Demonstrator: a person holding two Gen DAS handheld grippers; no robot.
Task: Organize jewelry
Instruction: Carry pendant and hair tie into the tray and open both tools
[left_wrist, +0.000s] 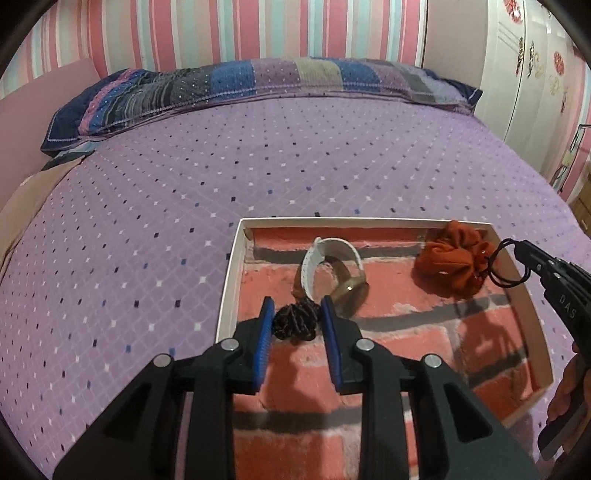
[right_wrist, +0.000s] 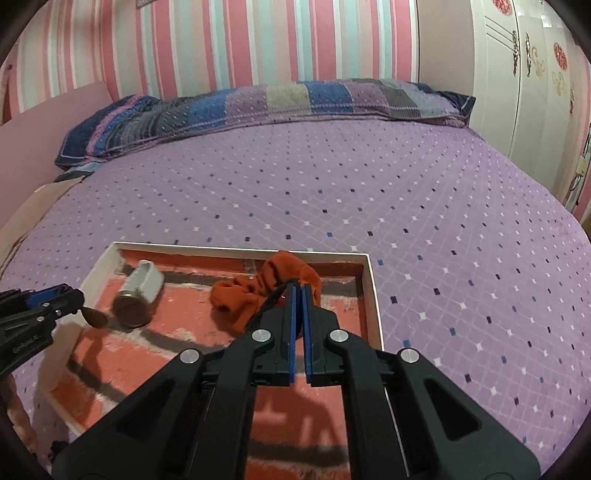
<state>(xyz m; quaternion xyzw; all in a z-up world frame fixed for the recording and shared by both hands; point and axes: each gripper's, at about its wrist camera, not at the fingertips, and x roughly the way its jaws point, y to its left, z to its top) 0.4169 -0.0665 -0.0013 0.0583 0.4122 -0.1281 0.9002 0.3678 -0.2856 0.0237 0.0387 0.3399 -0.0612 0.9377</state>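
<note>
**Hair ties held over a brick-print tray**

On the quilted purple bed (left_wrist: 258, 177), a shallow white-rimmed tray (left_wrist: 229, 273). The left gripper (left_wrist: 297, 314) pinches a dark braided scrunchie (left_wrist: 295, 322) in narrowly parted jaws. A white-strapped, round brass watch (left_wrist: 332, 273) lies mid-tray. The right gripper (right_wrist: 297, 291), jaws closed, clamps thin black elastic loops (left_wrist: 500, 264) beside a crumpled orange scrunchie (left_wrist: 450, 258).

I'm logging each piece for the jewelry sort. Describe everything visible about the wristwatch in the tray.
The wristwatch has a white strap, looking like leather or rubber, curled into a closed loop, and a round brass-coloured case. It rests on its side with the face turned toward the cameras, the dial too dim to read. It lies on the brick-patterned floor of the white-walled tray, near the far left corner. In the left wrist view the case sits just beside the left gripper's right finger; whether they touch is unclear.
</note>
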